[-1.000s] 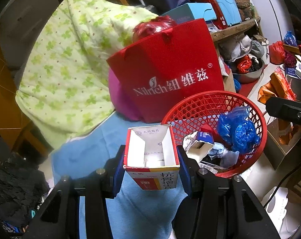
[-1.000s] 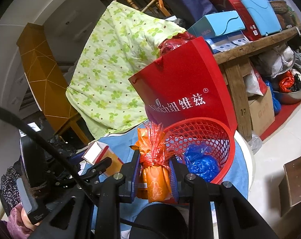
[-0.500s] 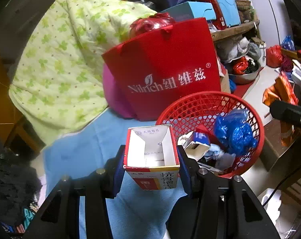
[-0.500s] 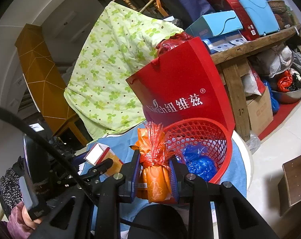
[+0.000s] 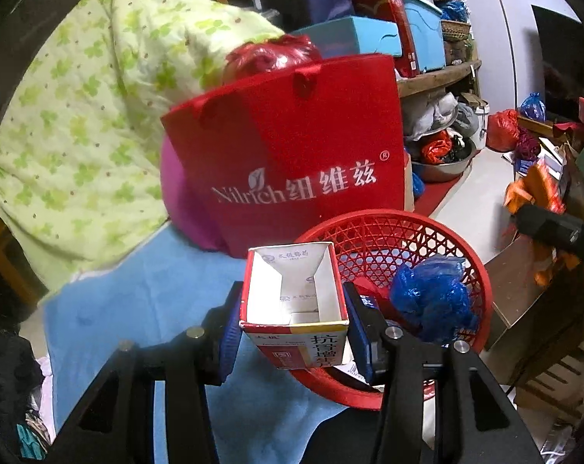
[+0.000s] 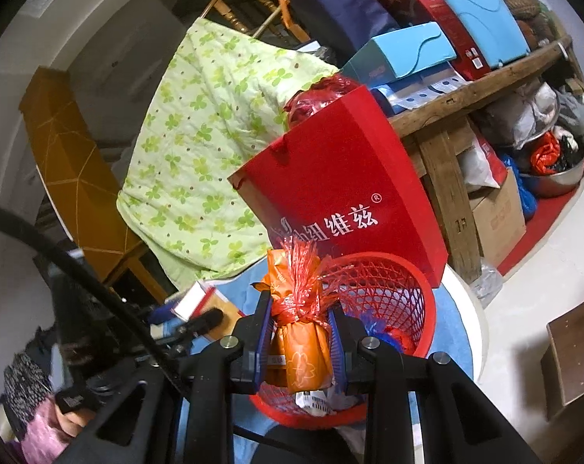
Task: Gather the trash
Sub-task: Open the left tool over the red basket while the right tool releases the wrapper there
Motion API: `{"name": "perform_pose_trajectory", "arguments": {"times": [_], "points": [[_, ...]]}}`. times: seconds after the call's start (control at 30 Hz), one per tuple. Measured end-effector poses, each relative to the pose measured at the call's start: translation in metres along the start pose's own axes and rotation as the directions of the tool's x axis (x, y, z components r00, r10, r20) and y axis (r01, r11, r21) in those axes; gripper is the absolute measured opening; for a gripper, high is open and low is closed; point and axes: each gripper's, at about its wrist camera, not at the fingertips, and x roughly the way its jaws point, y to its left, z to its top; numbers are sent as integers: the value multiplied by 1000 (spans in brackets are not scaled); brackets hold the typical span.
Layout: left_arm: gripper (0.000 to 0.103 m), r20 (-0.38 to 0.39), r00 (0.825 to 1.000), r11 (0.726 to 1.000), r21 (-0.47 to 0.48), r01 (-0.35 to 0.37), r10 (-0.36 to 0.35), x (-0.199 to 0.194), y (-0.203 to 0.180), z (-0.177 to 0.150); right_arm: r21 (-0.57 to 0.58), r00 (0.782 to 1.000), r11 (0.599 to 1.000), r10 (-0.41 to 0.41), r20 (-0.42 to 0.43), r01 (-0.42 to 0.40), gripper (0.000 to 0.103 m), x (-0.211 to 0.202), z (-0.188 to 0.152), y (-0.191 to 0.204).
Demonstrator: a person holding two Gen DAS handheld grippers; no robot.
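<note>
My left gripper (image 5: 294,319) is shut on an open, empty carton box (image 5: 296,305), white inside with red and yellow print. The box hangs over the near left rim of a red mesh basket (image 5: 427,232) that holds a blue plastic bag (image 5: 431,297) and other scraps. My right gripper (image 6: 299,334) is shut on an orange packet wrapped in red netting (image 6: 299,344), held above the near edge of the same basket (image 6: 392,274). The carton box (image 6: 197,301) and the left gripper show at the left in the right wrist view.
A red paper bag (image 5: 292,166) with white lettering stands right behind the basket on a blue cloth (image 5: 145,301). A green-patterned quilt (image 5: 91,123) hangs at the left. A cluttered wooden shelf (image 6: 466,92), a cardboard box (image 6: 497,216) and a metal bowl (image 5: 443,164) lie to the right.
My left gripper has carried the carton box to the right, so it now overlaps the basket's rim. The right gripper and its orange packet have hardly shifted.
</note>
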Motion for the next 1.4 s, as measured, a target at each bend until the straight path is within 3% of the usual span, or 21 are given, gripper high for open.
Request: {"name": "perform_pose_trajectory", "arguments": {"times": [0.37,0.77,1.27,1.3,1.37,1.4], "points": [[50,-7,1000,1000,-6,24,-24,17,-3,3,36,1000,999,8,3,-9,29,19,8,-7],[50,17,998,998,-13,68,-67,36,-4,8,135,999,990,33,-22,-29,29,70,21,-36],[55,26,994,993,-50,109,-107,55,-2,5,301,997,952,65,-50,-46,30,131,14,-69],[61,28,994,993,-46,107,-106,54,-2,4,315,996,947,75,-49,-56,32,132,14,-70],[65,45,994,994,-39,102,-100,50,-3,4,333,995,940,93,-38,-75,48,131,14,-72],[66,51,994,994,-35,100,-98,48,-3,4,333,995,940,92,-27,-78,67,128,14,-71]]}}
